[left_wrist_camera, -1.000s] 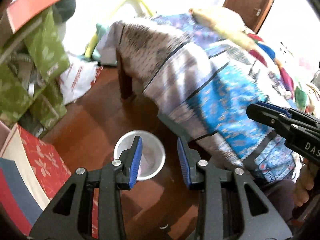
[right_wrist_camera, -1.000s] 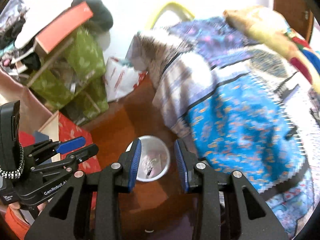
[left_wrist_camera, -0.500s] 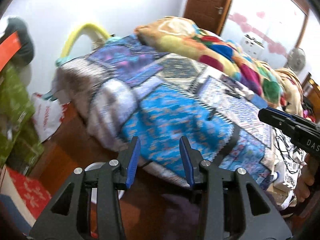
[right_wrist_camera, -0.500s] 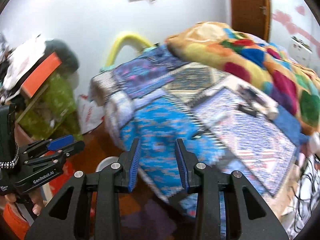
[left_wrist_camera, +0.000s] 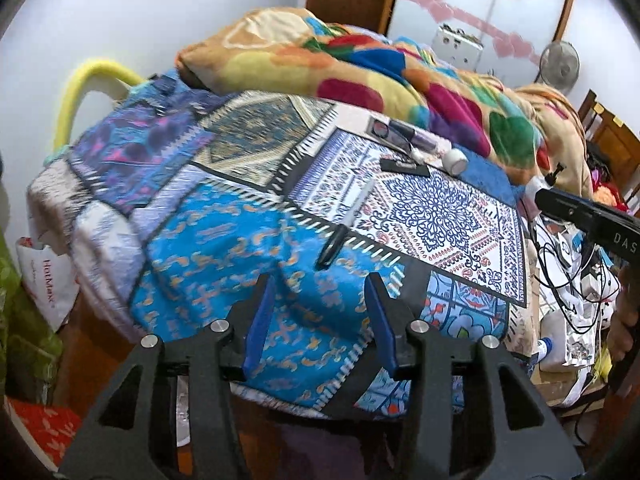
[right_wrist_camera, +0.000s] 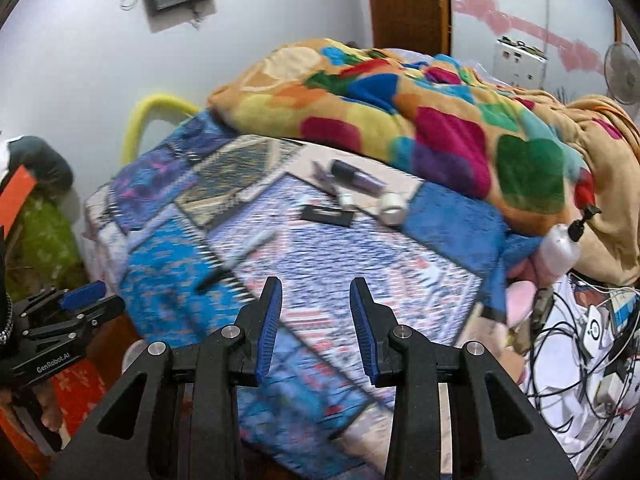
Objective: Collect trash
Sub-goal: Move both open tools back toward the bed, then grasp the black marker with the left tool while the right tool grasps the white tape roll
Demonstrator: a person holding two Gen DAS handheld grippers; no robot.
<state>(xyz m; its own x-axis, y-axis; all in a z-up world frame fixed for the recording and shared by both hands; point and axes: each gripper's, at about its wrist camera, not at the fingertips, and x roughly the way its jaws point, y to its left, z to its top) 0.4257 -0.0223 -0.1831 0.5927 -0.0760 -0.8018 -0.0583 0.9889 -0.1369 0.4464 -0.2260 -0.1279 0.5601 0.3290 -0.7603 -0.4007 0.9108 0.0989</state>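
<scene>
Both grippers face a bed with a patchwork cover (left_wrist_camera: 224, 240). My left gripper (left_wrist_camera: 320, 316) is open and empty above the bed's near edge. My right gripper (right_wrist_camera: 316, 316) is open and empty, also over the near edge. On the bed lie scissors (left_wrist_camera: 344, 224), a black flat packet (left_wrist_camera: 404, 166), a white tape roll (left_wrist_camera: 456, 160), a dark tube (left_wrist_camera: 404, 130) and a small white piece (left_wrist_camera: 418, 155). The same items show in the right wrist view: scissors (right_wrist_camera: 240, 256), packet (right_wrist_camera: 328, 214), roll (right_wrist_camera: 394, 204), tube (right_wrist_camera: 358, 176).
A colourful blanket (left_wrist_camera: 360, 76) is heaped at the far side. Tangled cables and a bottle (left_wrist_camera: 560, 336) lie at the right. A white bag (left_wrist_camera: 44, 276) and green boxes (left_wrist_camera: 20, 340) stand on the floor at the left. A white spray bottle (right_wrist_camera: 564, 244) rests right.
Both grippers have tilted up from the floor and the metal bowl to look across the bed top. Both stay open and empty.
</scene>
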